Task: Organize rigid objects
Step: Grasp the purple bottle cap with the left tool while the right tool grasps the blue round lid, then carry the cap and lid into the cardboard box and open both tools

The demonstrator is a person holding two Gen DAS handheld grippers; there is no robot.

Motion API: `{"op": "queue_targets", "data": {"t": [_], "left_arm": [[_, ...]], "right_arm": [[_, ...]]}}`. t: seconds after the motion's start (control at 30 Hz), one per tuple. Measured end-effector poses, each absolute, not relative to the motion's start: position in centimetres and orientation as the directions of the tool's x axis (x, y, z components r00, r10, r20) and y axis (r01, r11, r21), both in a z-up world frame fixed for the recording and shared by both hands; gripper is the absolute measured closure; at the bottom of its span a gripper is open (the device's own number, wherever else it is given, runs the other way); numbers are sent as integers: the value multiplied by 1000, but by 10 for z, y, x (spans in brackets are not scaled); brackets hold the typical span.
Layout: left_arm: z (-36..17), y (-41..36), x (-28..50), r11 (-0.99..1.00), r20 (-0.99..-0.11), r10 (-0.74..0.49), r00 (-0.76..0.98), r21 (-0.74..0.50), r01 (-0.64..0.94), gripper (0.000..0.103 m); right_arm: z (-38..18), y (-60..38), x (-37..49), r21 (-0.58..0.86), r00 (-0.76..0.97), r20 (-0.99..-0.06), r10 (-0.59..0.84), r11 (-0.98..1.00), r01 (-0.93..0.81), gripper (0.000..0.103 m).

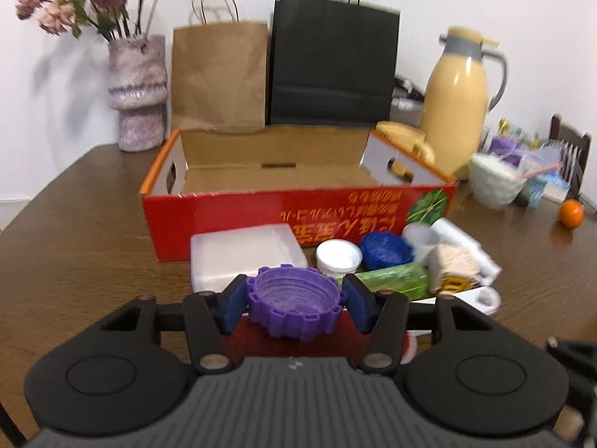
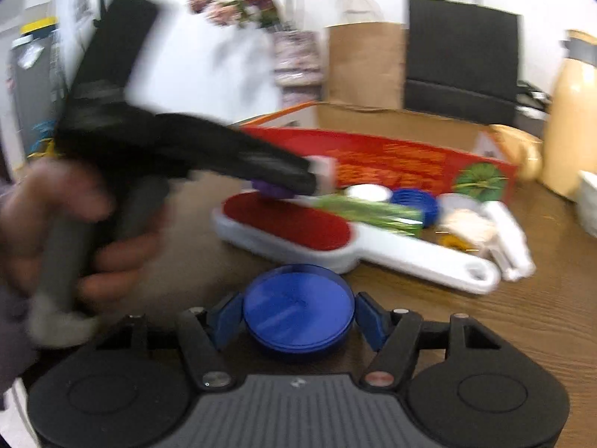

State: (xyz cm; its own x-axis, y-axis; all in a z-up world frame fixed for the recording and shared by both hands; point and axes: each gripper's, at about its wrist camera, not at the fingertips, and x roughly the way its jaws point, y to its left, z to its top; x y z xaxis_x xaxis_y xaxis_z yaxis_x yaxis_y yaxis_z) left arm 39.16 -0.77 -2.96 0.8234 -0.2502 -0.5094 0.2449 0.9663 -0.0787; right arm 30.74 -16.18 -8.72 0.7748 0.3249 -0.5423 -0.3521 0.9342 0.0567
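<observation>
A purple toothed ring-shaped cup [image 1: 294, 298] sits between the blue pads of my left gripper [image 1: 296, 298], and both pads touch its sides. It hovers over the red pad of a white lint brush [image 2: 410, 257]. In the right wrist view a flat round blue disc [image 2: 298, 310] lies low over the wooden table, with my right gripper [image 2: 298, 317] shut on its edges. Behind stands an open red cardboard box [image 1: 224, 216], nothing visible inside. The right wrist view also shows a hand holding the left gripper, blurred, with the purple cup [image 2: 266, 188] at its tip.
In front of the box lie a white lidded container [image 1: 238, 250], a white cup [image 1: 337, 255], a blue toothed cup [image 1: 386, 248] and a green packet [image 1: 391, 278]. A vase [image 1: 138, 89], two paper bags, a yellow thermos [image 1: 457, 104], a white bowl [image 1: 492, 183] and an orange [image 1: 571, 212] stand around.
</observation>
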Motion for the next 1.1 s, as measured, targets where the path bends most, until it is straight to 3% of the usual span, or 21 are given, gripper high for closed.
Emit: {"op": "queue_targets", "data": {"t": [0.17, 0.47, 0.8, 1.1], "left_arm": [[-15, 4, 347, 971, -479, -236, 846, -76, 228, 47], [20, 14, 269, 980, -393, -197, 898, -62, 188, 47], [42, 16, 140, 986, -274, -163, 948, -83, 146, 47], [54, 24, 128, 984, -230, -162, 960, -109, 140, 47]], "right_arm": [[-81, -191, 298, 72, 810, -523, 265, 961, -268, 38], [-47, -201, 250, 30, 861, -432, 269, 958, -284, 38], [-18, -206, 135, -14, 913, -294, 283, 954, -300, 38], [-9, -212, 121, 5, 921, -253, 295, 953, -304, 38]]}}
